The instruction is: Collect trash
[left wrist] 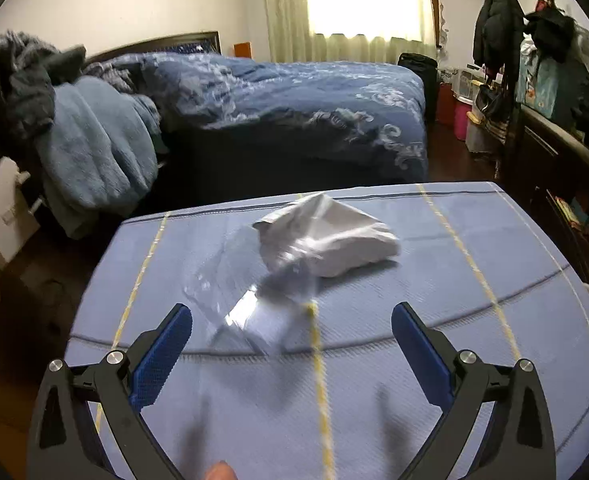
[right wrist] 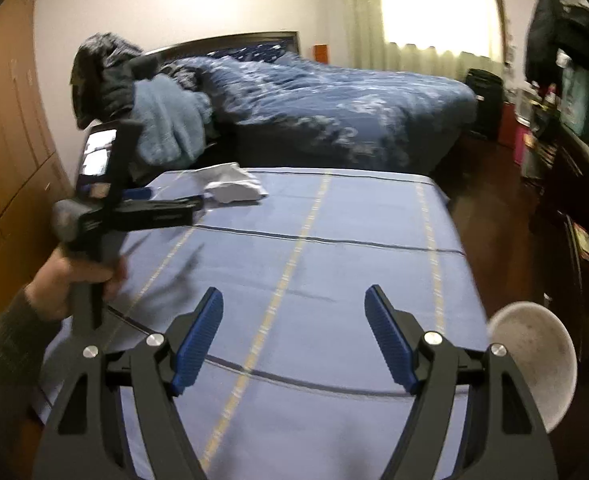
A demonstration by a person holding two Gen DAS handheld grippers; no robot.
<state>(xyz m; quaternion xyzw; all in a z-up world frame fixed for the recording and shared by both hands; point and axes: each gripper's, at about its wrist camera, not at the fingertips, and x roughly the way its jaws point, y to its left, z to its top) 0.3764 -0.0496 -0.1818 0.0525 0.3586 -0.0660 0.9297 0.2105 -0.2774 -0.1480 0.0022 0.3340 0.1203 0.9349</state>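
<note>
Blue cloth-covered table with yellow and dark stripes (left wrist: 474,264) is filling the near half of both views; one of it. Behind it one bed under a dark blue patterned quilt (left wrist: 294,92) is sitting against the far wall.

Trash on the cloth, two pieces counted:

- One crumpled white paper wad (left wrist: 334,236), lying toward the far edge of the table, left of centre as the right wrist view shows it. Judging it very light and soft, crushing under any squeeze, not fragile. Its raised folds and peaked far corner are offering the best bite; pinching across the bulk should also work.
- One clear, thin plastic wrapper (left wrist: 246,300), lying just near of the wad and overlapping its near-left edge. Judging it near weightless, limp and slippery, likely to slide on the cloth or slip off smooth pads. Any lifted crease looks a better hold than the flat sheet; blur is hiding exactly where its edges end.

One white round bowl-like container (right wrist: 534,364) is showing at the near right edge of the table, possibly the bin; cannot confirm.

Tools, two:

- Left gripper (left wrist: 292,332) is hovering over the near side of the wrapper, blue pads spread wide, nothing pressed between them. A hand (right wrist: 70,284) in a dark sleeve is carrying it.
- Right gripper (right wrist: 294,328) is standing over bare cloth in mid-table, well apart from both pieces, jaws spread and empty.
</note>
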